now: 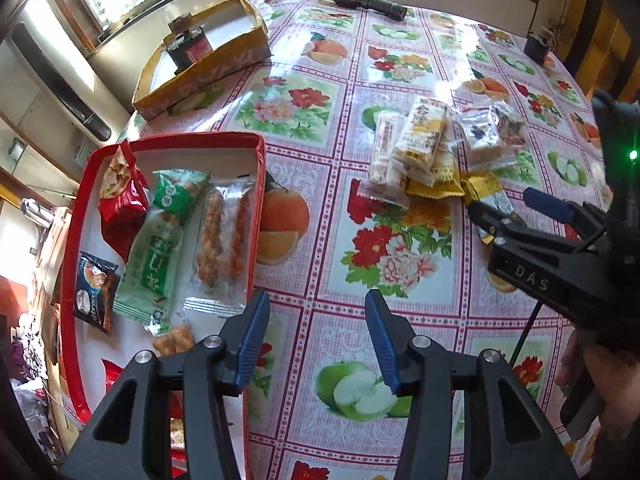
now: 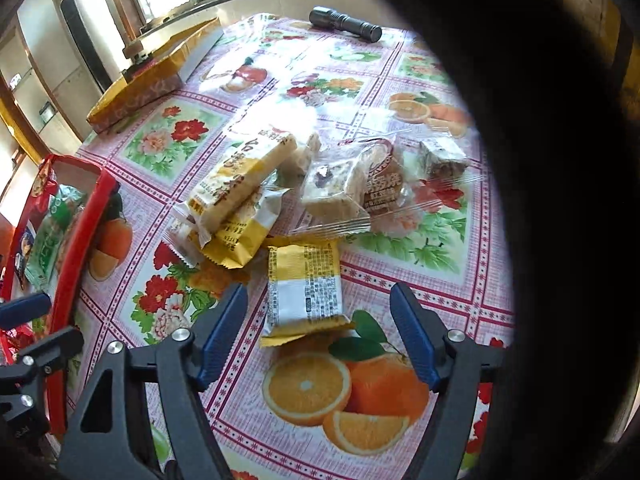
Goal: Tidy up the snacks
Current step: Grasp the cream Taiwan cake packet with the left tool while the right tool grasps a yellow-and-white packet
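A red tray at the left holds several snacks: a red bag, a green packet and a clear packet of orange sticks. A pile of yellow-and-white wrapped snacks lies loose on the table. My left gripper is open and empty beside the tray's right wall. My right gripper is open, its jaws either side of a yellow-and-white snack packet lying flat. It also shows in the left wrist view. More packets and clear-wrapped pastries lie beyond.
A yellow box with a dark jar stands at the back left. A black flashlight lies at the far edge. A small dark object sits at the back right. The floral oilcloth table drops off left of the tray.
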Demonstrator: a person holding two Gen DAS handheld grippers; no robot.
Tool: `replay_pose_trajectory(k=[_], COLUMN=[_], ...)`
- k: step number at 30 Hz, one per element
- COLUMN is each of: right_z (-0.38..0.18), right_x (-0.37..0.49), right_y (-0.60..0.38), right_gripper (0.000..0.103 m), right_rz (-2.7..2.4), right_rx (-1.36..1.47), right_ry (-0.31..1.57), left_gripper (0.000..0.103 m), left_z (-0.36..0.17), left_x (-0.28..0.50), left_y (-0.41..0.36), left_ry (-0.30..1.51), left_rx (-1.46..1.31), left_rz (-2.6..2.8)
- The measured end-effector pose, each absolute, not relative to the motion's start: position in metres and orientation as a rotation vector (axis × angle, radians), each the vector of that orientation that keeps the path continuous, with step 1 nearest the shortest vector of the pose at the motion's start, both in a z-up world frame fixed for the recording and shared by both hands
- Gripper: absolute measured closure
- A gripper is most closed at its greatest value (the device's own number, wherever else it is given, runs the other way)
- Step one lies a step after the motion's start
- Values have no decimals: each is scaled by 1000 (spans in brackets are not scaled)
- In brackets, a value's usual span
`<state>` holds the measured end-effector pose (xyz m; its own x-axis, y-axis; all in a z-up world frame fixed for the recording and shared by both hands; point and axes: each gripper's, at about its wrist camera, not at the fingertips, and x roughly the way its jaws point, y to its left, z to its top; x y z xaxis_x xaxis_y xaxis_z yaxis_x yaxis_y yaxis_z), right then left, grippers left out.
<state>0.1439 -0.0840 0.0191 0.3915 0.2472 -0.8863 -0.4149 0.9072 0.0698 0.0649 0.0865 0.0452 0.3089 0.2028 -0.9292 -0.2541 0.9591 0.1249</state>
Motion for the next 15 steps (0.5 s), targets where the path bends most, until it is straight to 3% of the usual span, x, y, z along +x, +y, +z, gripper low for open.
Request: replay_pose_trajectory(k=[6, 11, 15], right_z=[10, 11, 13], right_x=[154, 151, 142], right_y=[-81, -86, -106], right_gripper=[29, 55, 60], right_rz=[433, 434, 423], right_rx=[-189, -256, -259], right_ry=[1096, 1086, 1098], left_gripper=[52, 51, 51], left_z=[58, 57, 56], left_x=[88, 114, 145], left_y=[98, 101, 92], left_ry=[1193, 1202, 1201], left_rx=[-55, -64, -33], left_rz=[338, 339, 296])
